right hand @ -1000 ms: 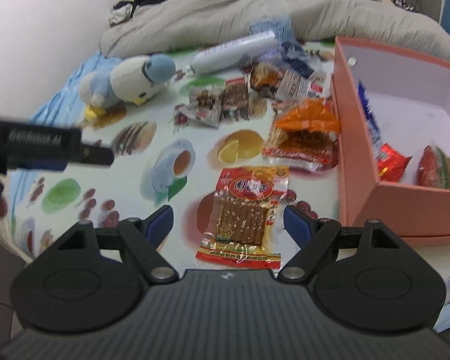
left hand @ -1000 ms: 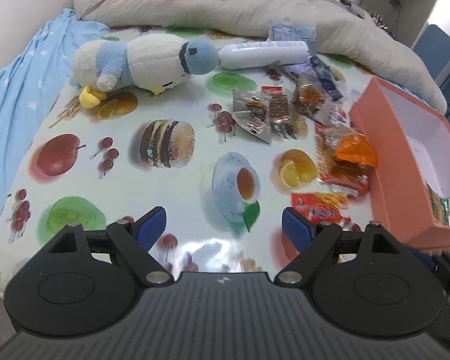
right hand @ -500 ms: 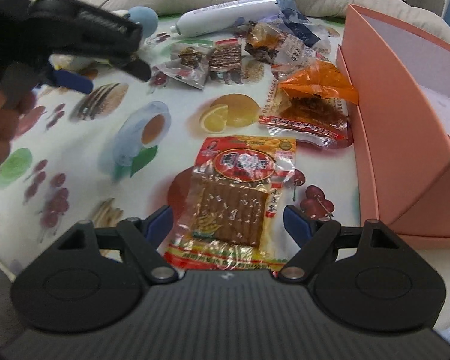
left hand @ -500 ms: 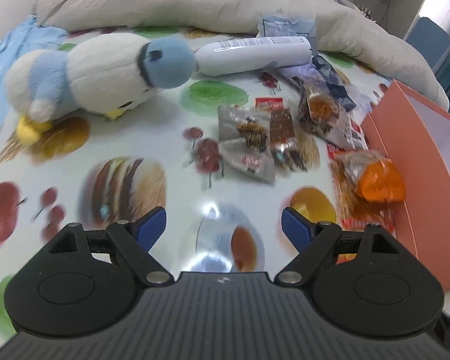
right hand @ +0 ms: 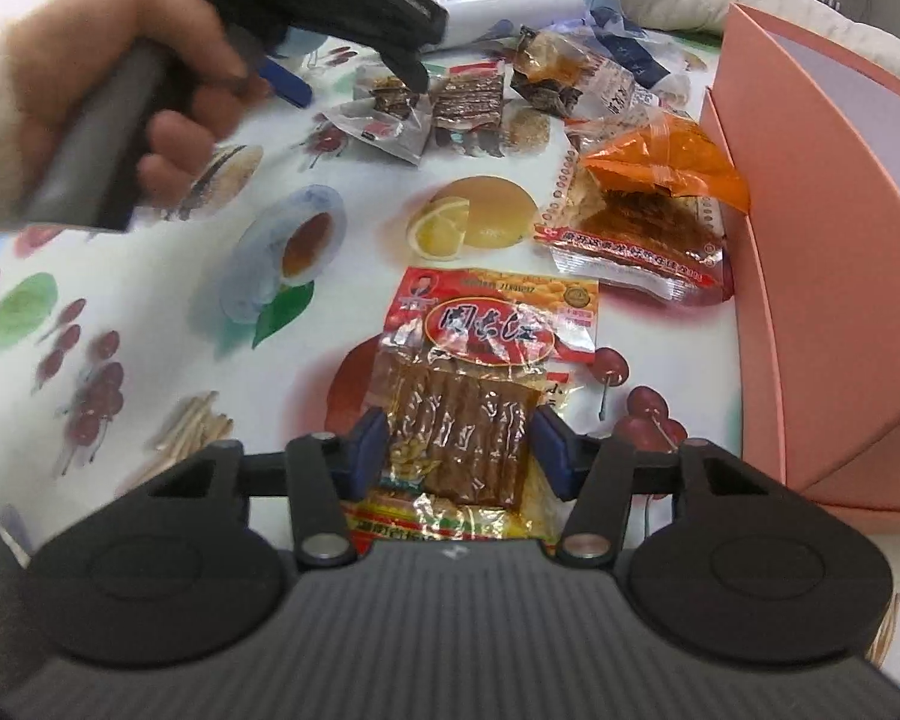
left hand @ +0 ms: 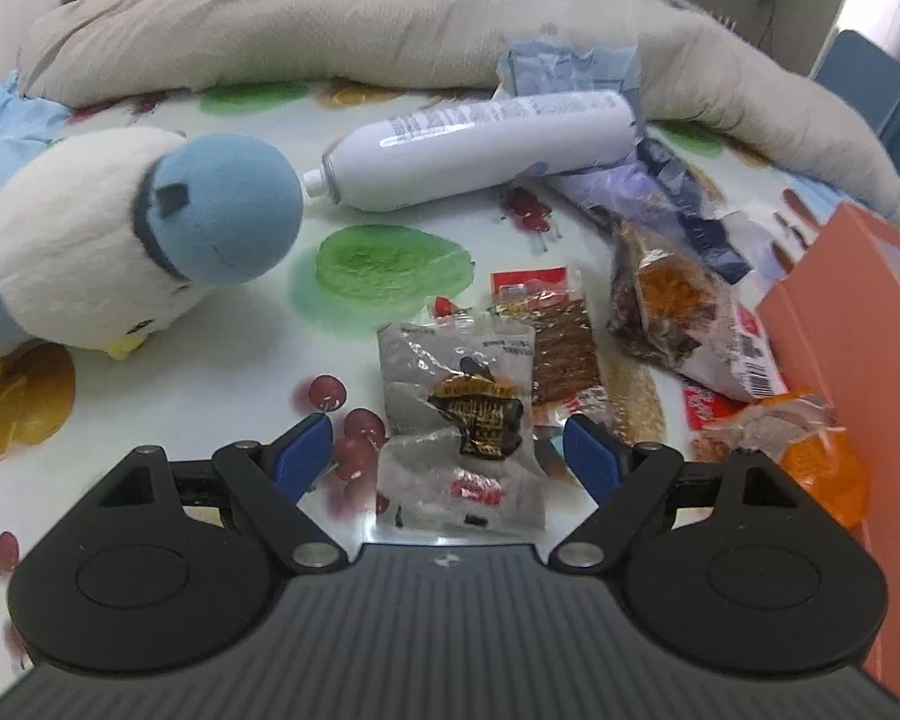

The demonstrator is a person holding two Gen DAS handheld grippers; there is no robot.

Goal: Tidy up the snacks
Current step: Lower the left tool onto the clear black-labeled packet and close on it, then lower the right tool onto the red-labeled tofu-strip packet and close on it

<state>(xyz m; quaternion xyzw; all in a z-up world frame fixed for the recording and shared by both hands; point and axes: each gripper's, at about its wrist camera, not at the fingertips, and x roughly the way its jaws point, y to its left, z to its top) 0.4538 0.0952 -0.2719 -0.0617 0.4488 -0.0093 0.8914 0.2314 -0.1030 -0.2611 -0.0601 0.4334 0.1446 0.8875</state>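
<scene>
My left gripper (left hand: 447,453) is open, its jaws either side of a clear snack packet with a dark label (left hand: 462,420) lying on the fruit-print cloth; the gripper also shows in the right wrist view (right hand: 354,60). A brown-strip snack (left hand: 561,339) and a dark crinkled bag (left hand: 678,312) lie just beyond. My right gripper (right hand: 459,447) is partly closed, its blue pads (right hand: 369,447) close against a red packet of brown strips (right hand: 474,384). The pink box (right hand: 828,228) stands to the right.
A penguin plush (left hand: 120,234) lies at the left, a white spray bottle (left hand: 480,147) behind the snacks, a grey duvet (left hand: 330,18) at the back. An orange packet (right hand: 654,180) on a red snack pack (right hand: 636,240) lies beside the box.
My left gripper moved forward over the cloth up to the clear packet. My right gripper moved down onto the red packet and its jaws narrowed around it.
</scene>
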